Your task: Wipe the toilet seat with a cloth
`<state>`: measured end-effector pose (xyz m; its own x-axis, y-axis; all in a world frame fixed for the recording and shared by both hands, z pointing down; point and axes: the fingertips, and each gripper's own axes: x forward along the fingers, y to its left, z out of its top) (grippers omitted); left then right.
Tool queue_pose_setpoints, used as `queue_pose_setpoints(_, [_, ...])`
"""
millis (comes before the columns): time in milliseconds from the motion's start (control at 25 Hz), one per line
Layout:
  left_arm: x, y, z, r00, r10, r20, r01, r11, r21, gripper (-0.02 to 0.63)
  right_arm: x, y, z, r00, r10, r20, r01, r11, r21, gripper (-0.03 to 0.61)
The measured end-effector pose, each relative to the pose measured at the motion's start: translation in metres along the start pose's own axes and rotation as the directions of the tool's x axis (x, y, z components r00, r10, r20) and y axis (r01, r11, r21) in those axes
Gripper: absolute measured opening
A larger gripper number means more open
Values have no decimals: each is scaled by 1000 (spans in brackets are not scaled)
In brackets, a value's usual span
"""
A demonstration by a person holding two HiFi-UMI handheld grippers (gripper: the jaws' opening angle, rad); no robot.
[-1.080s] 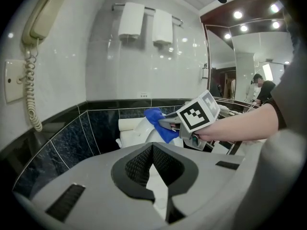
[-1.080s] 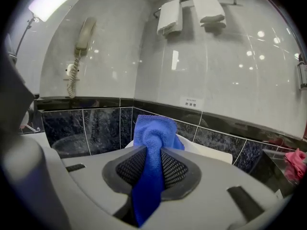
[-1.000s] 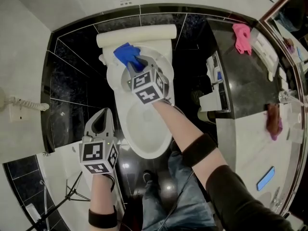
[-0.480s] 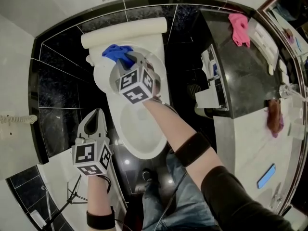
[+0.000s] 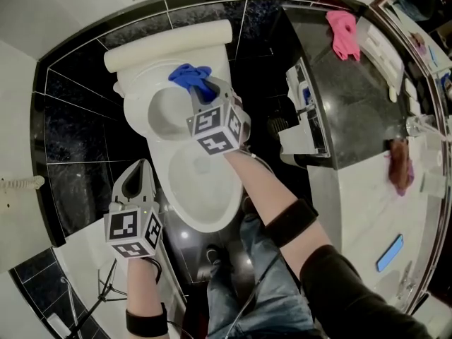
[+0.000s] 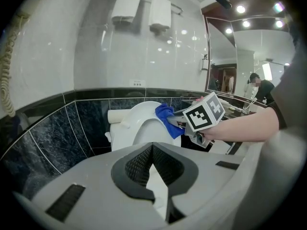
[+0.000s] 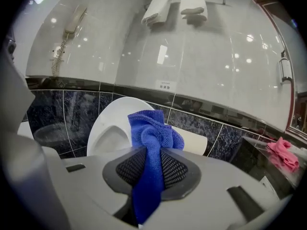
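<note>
- Glossy white wall tile over a band of black marbled tile, with the same black on the floor; a white toilet (image 5: 212, 224) stands against it, hard, smooth and glazed.
- Its long axis in the head view runs from the rounded tank at the top down to the bowl near my feet.
- Raised seat (image 5: 159, 115), an upright white oval with a shallow recess; I cannot tell seat from lid in it.
- Right claw (image 5: 201, 90): jaws part closed and clamped on the blue cloth (image 5: 187, 75), which passes between the black ribbed pads and bunches into a soft knot beyond the tips.
- Cloth texture: looped microfibre, limp and thick, one tail hanging back under the jaws in the right gripper view.
- Deciding relation: the cloth sits at the upper right rim of the raised seat, and the oval's face lies ahead and to the left of it. Whether they actually touch is unclear.
- I judge that the next stroke must run leftward and down along that curved rim.
- Left claw (image 5: 143, 168): jaws fully together with nothing in them, low beside the bowl's left flank, well apart from the cloth; the right is plainly nearer.
- Pink cloth (image 5: 342, 34) lies apart on the dark tabletop.
</note>
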<state>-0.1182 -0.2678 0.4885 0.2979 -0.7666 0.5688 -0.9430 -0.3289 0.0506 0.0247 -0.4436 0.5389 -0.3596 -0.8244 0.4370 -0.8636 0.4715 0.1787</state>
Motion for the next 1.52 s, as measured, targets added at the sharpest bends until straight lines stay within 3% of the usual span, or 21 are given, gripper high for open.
queue_pose_setpoints(240, [6, 2, -10, 1000, -3, -6, 3, 1000, -3, 0, -7, -4, -18, 999, -42, 11, 43, 997, -60, 107])
queue_pose_setpoints(560, [18, 1, -31, 1000, -9, -25, 8, 1000, -18, 0, 0, -17, -57, 996, -82, -32, 81, 996, -42, 107])
queue_pose_setpoints(760, [31, -3, -44, 1000, -16, -26, 15, 999, -30, 0, 4, -17, -70, 995, -103, -4, 103, 992, -75, 107])
queue_pose_setpoints(960, [40, -11, -61, 999, -27, -29, 26, 999, -37, 0, 5, -21, -121, 990, -122, -67, 121, 993, -17, 107])
queue_pose_setpoints(1120, [46, -10, -78, 999, -23, -34, 21, 999, -48, 0, 6, -21, -139, 988, -135, -78, 133, 991, -30, 106])
queue_pose_setpoints(1360, [48, -12, -101, 999, -24, -41, 22, 998, -54, 0, 13, -13, -204, 970, -124, -208, 135, 990, 36, 106])
queue_pose_setpoints(1520, [43, -10, -118, 999, -19, -48, 16, 998, -58, 0, 19, -4, -232, 964, -131, -231, 151, 986, 72, 106])
